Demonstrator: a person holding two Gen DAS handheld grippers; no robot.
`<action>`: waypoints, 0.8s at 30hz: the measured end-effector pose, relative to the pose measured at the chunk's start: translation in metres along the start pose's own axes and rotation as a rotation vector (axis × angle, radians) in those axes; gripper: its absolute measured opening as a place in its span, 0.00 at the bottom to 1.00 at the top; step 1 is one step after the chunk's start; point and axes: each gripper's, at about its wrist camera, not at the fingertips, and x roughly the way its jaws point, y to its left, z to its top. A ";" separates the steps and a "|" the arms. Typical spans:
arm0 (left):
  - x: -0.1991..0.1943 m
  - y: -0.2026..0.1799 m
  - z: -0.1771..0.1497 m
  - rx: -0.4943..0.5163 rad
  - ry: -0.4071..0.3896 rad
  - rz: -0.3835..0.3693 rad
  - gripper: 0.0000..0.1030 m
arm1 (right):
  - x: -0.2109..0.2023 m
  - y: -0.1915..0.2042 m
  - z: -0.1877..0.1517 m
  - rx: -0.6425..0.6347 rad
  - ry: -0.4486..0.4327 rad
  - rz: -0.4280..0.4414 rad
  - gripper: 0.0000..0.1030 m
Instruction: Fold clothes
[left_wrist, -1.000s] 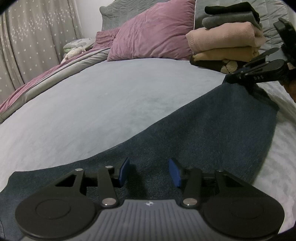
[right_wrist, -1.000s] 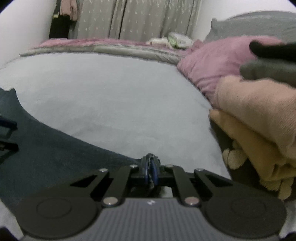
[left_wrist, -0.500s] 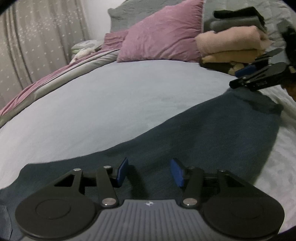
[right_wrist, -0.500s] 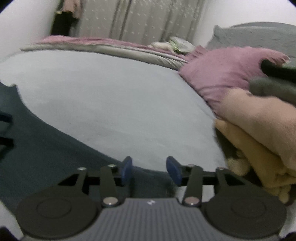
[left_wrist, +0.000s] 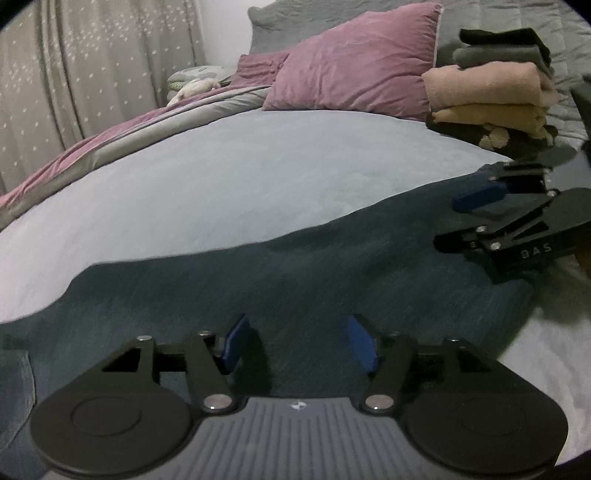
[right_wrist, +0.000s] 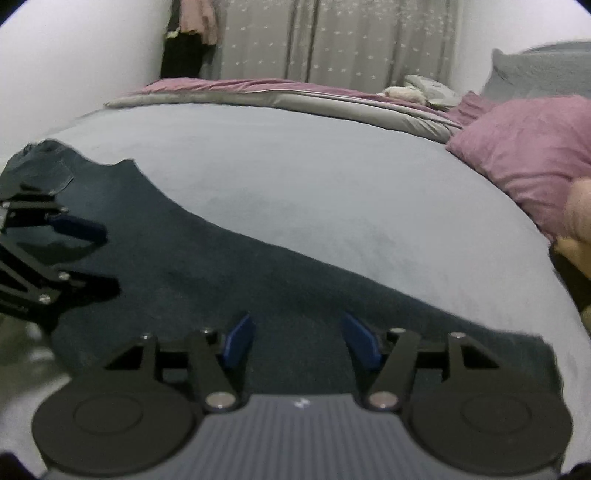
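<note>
Two claws hang over the dark cloth, which lies flat on the bed near the pile. Left claw and right claw are both wide, holding nothing. A fold looks laid down; next, each must pinch an edge.

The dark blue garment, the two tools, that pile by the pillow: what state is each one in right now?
Dark blue garment: spread flat on the bed, not held.
Left tool: open, over the garment, empty.
Right tool: open, over the garment, empty.
Pile of clothes: folded and stacked beside the pink pillow.
</note>
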 end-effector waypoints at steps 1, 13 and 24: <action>-0.002 0.003 -0.002 -0.011 -0.001 -0.003 0.62 | -0.002 -0.003 -0.003 0.028 0.001 -0.003 0.60; -0.026 0.021 -0.020 -0.066 0.022 -0.003 0.64 | -0.029 -0.044 -0.027 0.214 -0.001 -0.062 0.60; -0.041 0.040 -0.016 -0.180 0.116 0.006 0.65 | -0.046 -0.074 -0.036 0.340 0.019 -0.162 0.61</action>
